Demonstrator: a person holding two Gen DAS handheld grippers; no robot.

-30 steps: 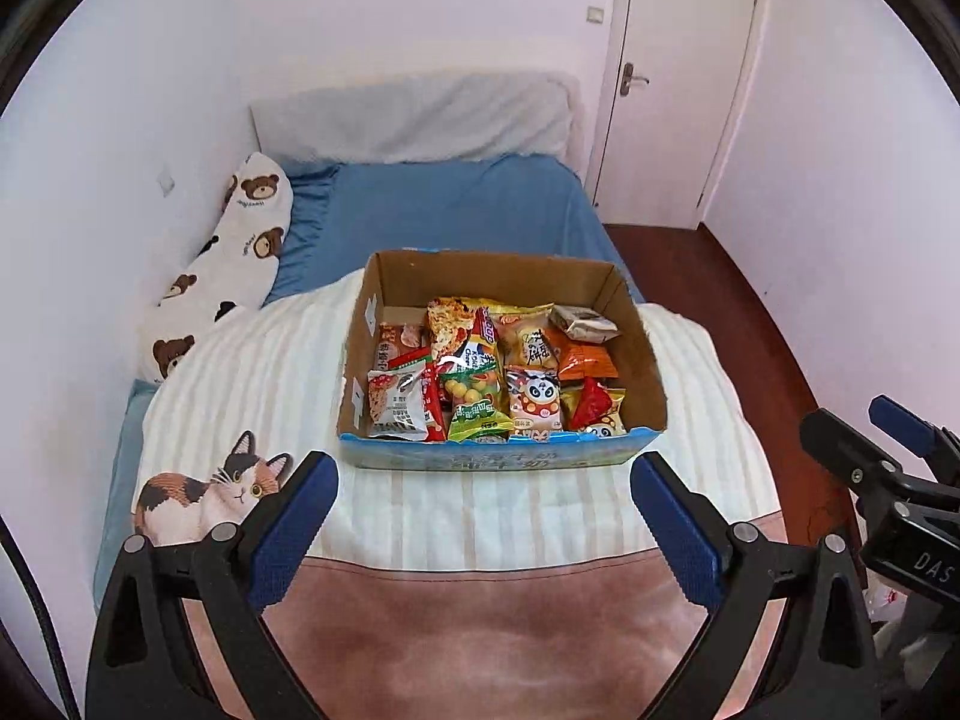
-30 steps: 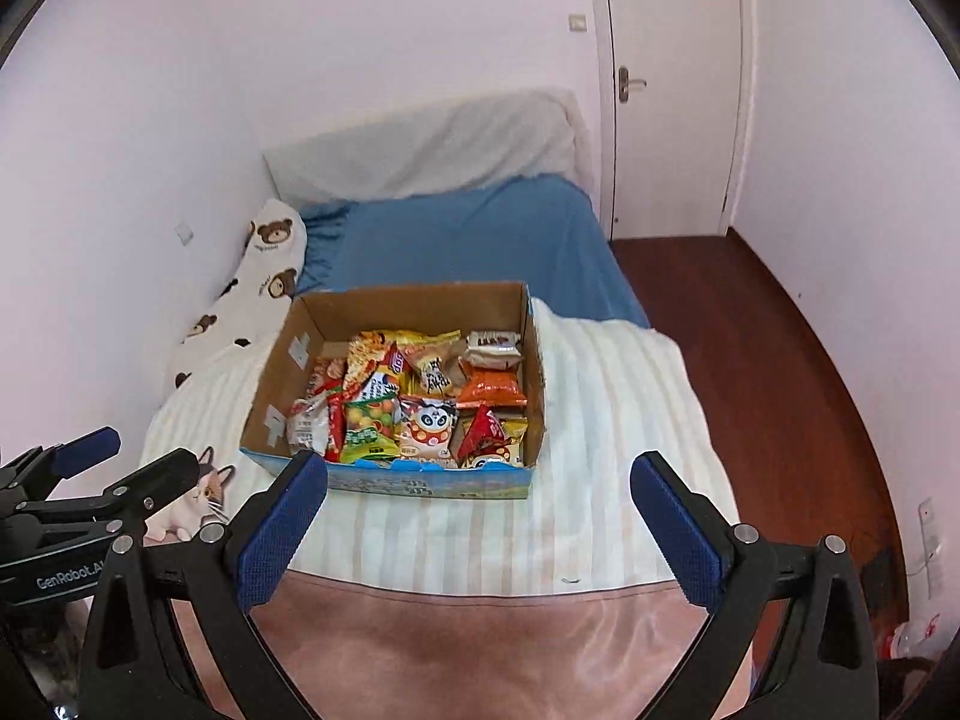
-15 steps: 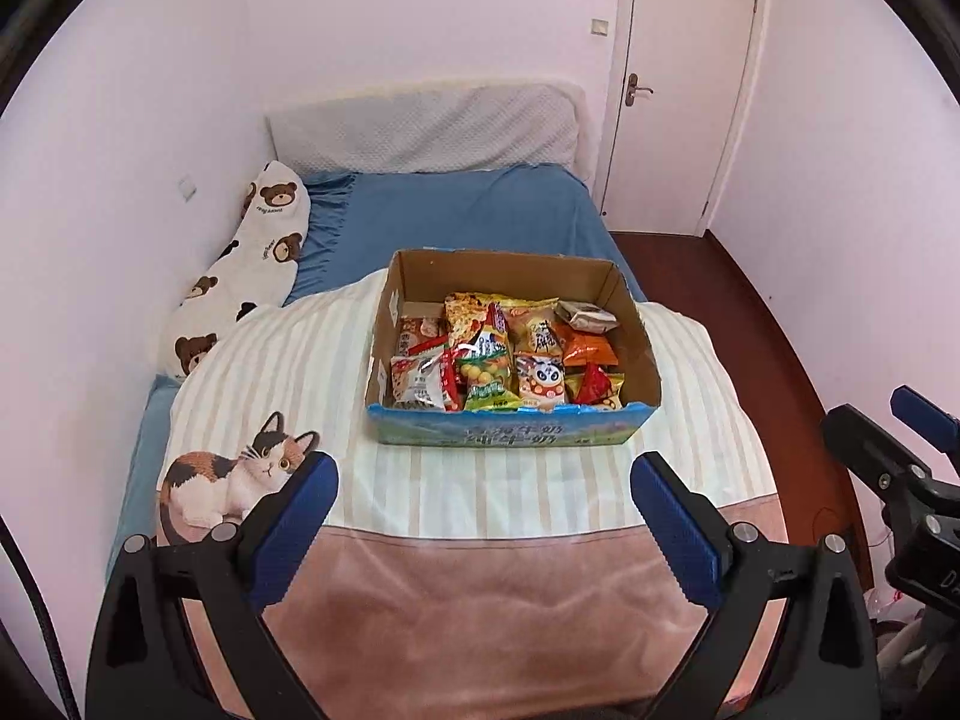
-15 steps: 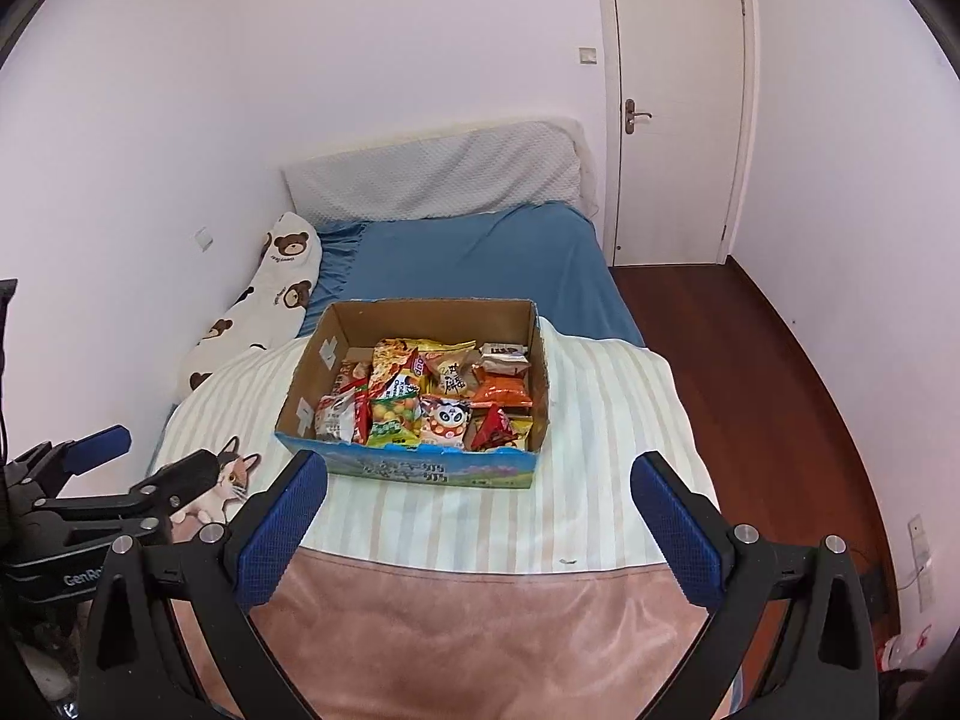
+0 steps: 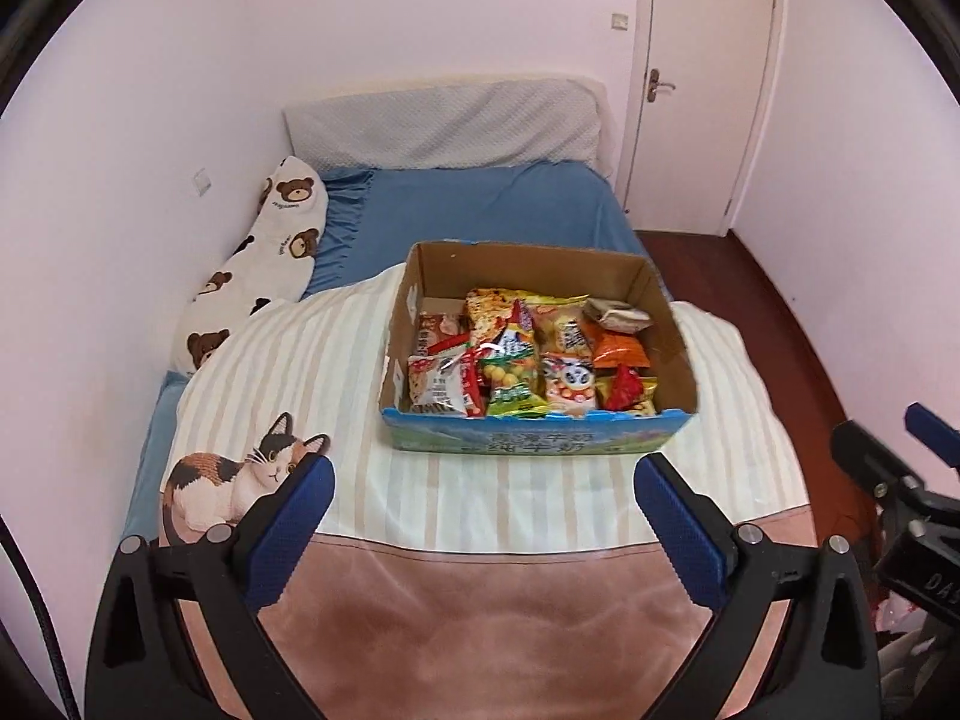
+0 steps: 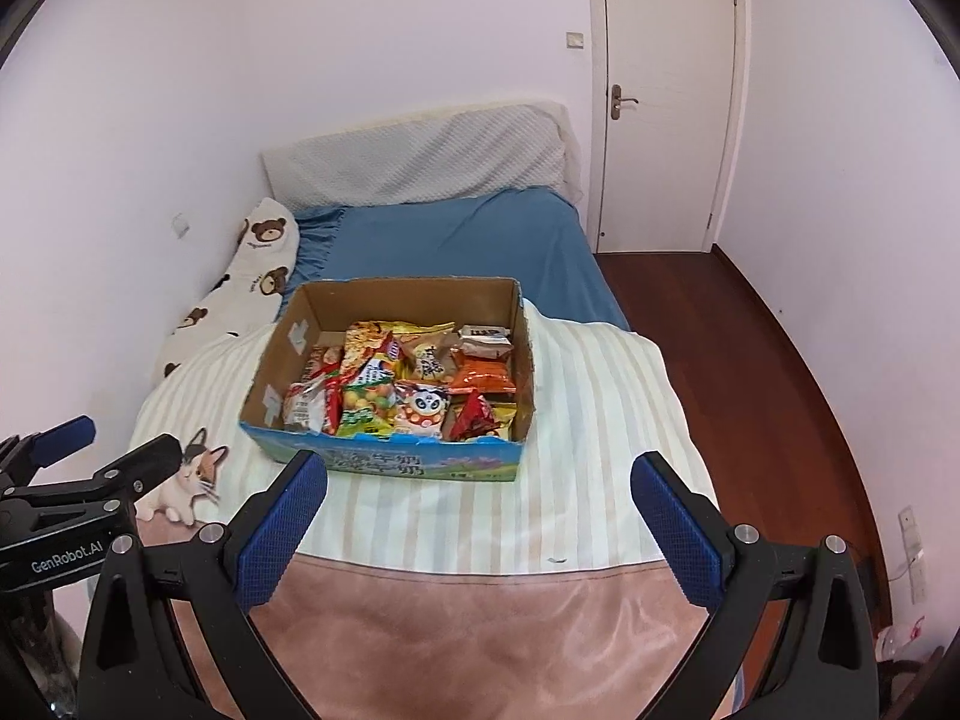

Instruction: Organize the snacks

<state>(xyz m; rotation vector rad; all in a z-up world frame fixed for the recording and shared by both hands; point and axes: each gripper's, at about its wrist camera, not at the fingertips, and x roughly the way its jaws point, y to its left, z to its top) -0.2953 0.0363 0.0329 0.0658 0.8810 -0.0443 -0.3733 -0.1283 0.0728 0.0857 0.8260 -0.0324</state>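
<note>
An open cardboard box with a blue printed front sits on the striped blanket, also in the right wrist view. It holds several snack packets lying close together, also in the right wrist view. My left gripper is open and empty, well short of the box front. My right gripper is open and empty, at a similar distance. The right gripper shows at the right edge of the left wrist view; the left gripper shows at the left edge of the right wrist view.
The box rests on a bed with a cream striped blanket, a cat print and a pink-brown cover nearest me. A bear-print pillow lies along the left wall. Wooden floor and a door are to the right.
Both grippers have pulled back and up from the box, so it looks smaller and farther. Both stay open and empty. The snacks have not moved.
</note>
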